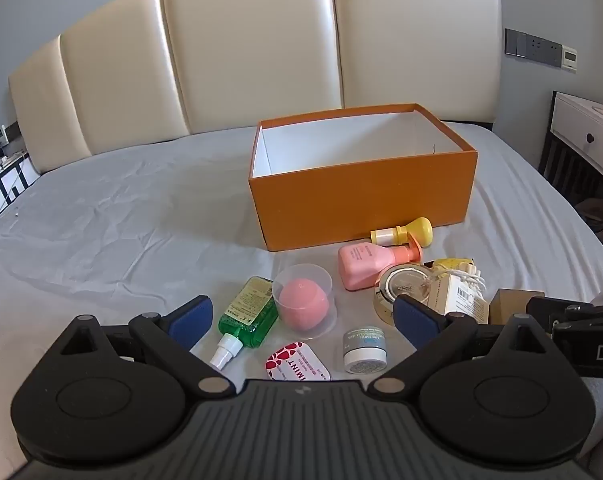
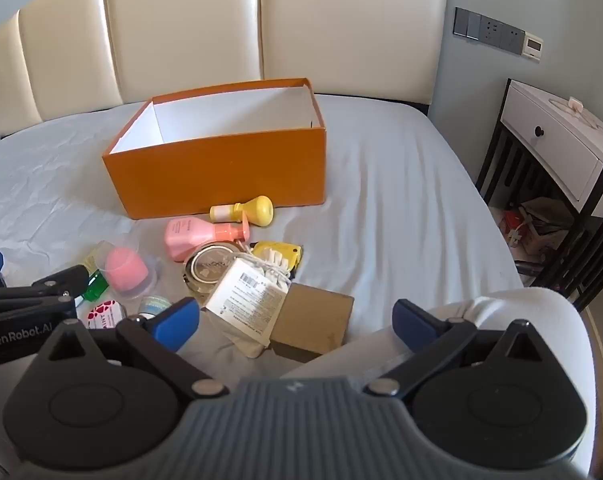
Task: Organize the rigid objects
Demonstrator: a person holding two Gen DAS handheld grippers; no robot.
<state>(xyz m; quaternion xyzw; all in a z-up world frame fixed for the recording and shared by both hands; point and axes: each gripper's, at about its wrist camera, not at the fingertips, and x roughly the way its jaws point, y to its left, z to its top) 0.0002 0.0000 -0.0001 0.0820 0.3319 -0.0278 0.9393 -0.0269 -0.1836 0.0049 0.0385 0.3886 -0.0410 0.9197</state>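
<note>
Where it lies flat, green bottle [image 1: 248,312] points its nozzle toward camera.

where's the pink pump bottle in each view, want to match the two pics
Left wrist view: the pink pump bottle lies on its side right of centre, just in front of the orange box.
Right wrist view: the pink pump bottle lies left of centre, again in front of the orange box.
Shared landmark: the yellow bottle lying between it and the box.
</note>
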